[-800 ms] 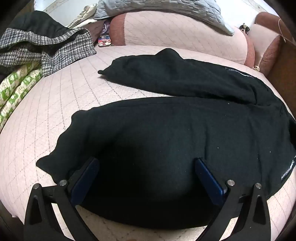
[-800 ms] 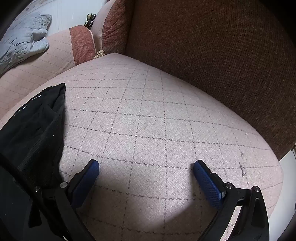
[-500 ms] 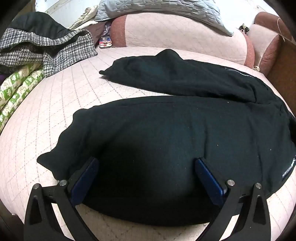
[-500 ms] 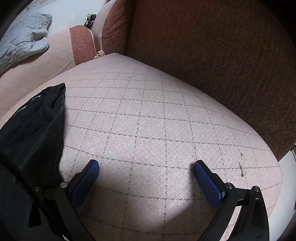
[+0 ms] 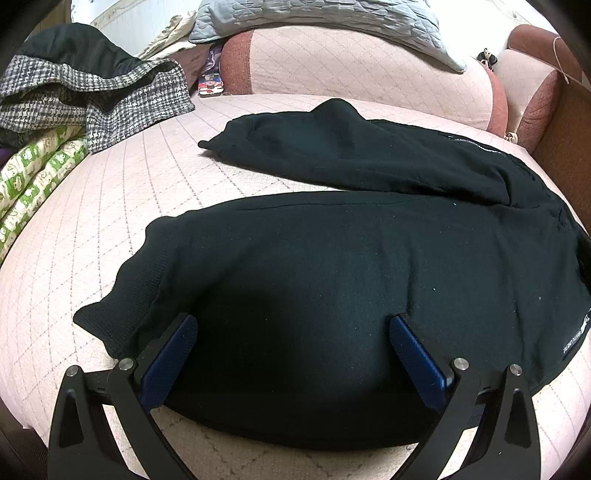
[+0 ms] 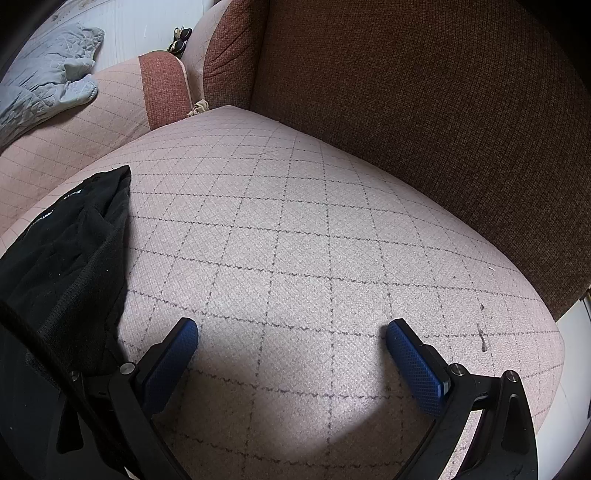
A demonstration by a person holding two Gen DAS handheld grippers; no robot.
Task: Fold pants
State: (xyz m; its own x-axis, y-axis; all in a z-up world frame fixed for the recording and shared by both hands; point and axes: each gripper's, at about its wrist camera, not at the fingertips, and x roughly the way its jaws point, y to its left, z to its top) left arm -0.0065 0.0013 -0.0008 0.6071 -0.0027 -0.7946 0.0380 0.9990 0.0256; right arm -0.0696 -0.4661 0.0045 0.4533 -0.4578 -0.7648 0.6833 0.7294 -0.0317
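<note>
Black pants (image 5: 332, 266) lie spread on a pink quilted sofa seat (image 5: 122, 184), both legs pointing left, the far leg (image 5: 332, 147) angled away from the near one. My left gripper (image 5: 291, 332) is open and empty, hovering over the near leg close to its cuff (image 5: 107, 321). My right gripper (image 6: 291, 336) is open and empty over bare seat (image 6: 295, 240). The pants' waist end (image 6: 70, 251) lies at the left of the right wrist view, beside the left finger.
A houndstooth garment (image 5: 92, 96) and a green patterned cloth (image 5: 33, 177) lie at the far left. A grey quilted cover (image 5: 332, 22) drapes the sofa back. A brown armrest (image 6: 443, 110) rises right of the seat. The seat's front edge (image 6: 554, 343) is near.
The left gripper has drawn back slightly, so the pants sit a little farther away in its view. The right gripper has barely moved. Both stay open.
</note>
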